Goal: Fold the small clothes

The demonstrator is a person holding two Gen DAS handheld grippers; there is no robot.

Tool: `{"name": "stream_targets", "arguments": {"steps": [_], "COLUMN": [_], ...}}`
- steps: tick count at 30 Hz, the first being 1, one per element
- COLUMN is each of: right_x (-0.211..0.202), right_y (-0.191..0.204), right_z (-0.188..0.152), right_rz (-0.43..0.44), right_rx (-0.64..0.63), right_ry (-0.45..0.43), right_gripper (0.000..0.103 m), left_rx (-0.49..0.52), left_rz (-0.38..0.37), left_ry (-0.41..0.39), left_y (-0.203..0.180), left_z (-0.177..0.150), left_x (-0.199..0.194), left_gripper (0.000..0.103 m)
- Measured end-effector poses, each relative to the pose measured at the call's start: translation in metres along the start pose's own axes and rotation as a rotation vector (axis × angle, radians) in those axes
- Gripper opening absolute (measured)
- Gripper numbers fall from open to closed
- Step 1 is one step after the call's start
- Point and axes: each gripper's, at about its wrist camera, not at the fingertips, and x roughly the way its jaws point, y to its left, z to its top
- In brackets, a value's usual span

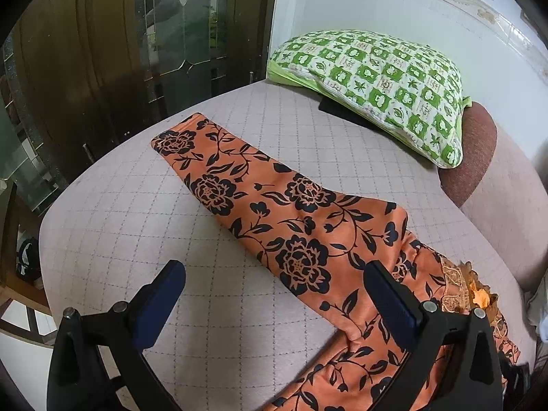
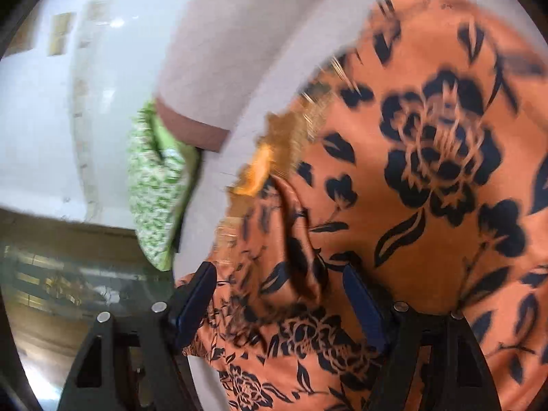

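Garment: orange floral, long strip across quilted bed; far end near the bed's edge.
Left gripper: jaws wide, nothing held.
Right gripper: jaws wide, fabric between, not pinched.

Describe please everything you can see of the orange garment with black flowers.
The orange garment is thin, smooth-looking cloth printed with black peonies and leaves. It lies flat on the quilted pink surface, folded into a long narrow strip running away from the camera, with a bulkier bunched part at the near end. A gold lace trim edges that end. In the right wrist view, blurred, the cloth lies between the open jaws; neither gripper grips it.
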Motion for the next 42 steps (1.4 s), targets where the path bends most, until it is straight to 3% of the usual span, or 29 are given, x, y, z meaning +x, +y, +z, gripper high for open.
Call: {"name": "stream_targets", "arguments": {"steps": [4, 8, 10, 12, 14, 19, 20, 21, 22, 25, 26, 29, 36, 40, 42], "right_x": [0.025, 0.051, 0.062, 0.073, 0.081, 0.062, 0.061, 0.063, 0.063, 0.084, 0.094, 0.08, 0.013, -0.016, -0.017], "right_y": [0.043, 0.126, 0.17, 0.194, 0.195, 0.146, 0.132, 0.124, 0.119, 0.094, 0.081, 0.075, 0.049, 0.007, -0.003], "right_z": [-0.009, -0.039, -0.067, -0.088, -0.099, -0.077, -0.07, -0.066, -0.065, -0.065, -0.064, -0.064, -0.079, -0.072, -0.066], "right_rz": [0.046, 0.156, 0.186, 0.163, 0.102, 0.072, 0.062, 0.045, 0.014, -0.175, -0.228, -0.18, -0.211, -0.182, -0.147], "right_rx": [-0.089, -0.349, -0.552, -0.72, -0.802, -0.651, -0.597, -0.57, -0.562, -0.553, -0.529, -0.526, -0.713, -0.635, -0.589], "right_ry": [0.007, 0.111, 0.189, 0.25, 0.265, 0.193, 0.169, 0.156, 0.149, 0.192, 0.231, 0.199, 0.065, 0.065, 0.079], "right_gripper": [0.08, 0.08, 0.08, 0.08, 0.08, 0.077, 0.063, 0.036, 0.026, 0.025, 0.019, 0.019, 0.019, 0.021, 0.022], "left_rx": [-0.006, -0.03, -0.041, -0.048, -0.052, -0.059, -0.066, -0.076, -0.094, -0.178, -0.213, -0.298, -0.424, -0.5, -0.549], "left_rz": [0.014, 0.022, 0.03, 0.029, 0.026, 0.025, 0.027, 0.032, 0.038, 0.062, 0.067, 0.065, 0.004, -0.133, -0.186], "left_ry": [0.002, 0.002, 0.002, 0.007, 0.013, 0.039, 0.05, 0.061, 0.077, 0.117, 0.131, 0.159, 0.179, 0.193, 0.162], "left_y": [0.003, 0.01, 0.015, 0.018, 0.021, 0.03, 0.033, 0.037, 0.044, 0.068, 0.079, 0.104, 0.143, 0.153, 0.154], "left_z": [0.002, 0.004, 0.005, 0.005, 0.006, 0.008, 0.008, 0.009, 0.01, 0.011, 0.011, 0.013, 0.023, 0.024, 0.023], "left_x": [0.002, 0.003, 0.004, 0.005, 0.006, 0.013, 0.016, 0.02, 0.024, 0.037, 0.042, 0.056, 0.083, 0.102, 0.106], "left_gripper": [0.103, 0.103, 0.103, 0.103, 0.103, 0.103, 0.103, 0.103, 0.103, 0.103, 0.103, 0.103, 0.103, 0.103, 0.103]}}
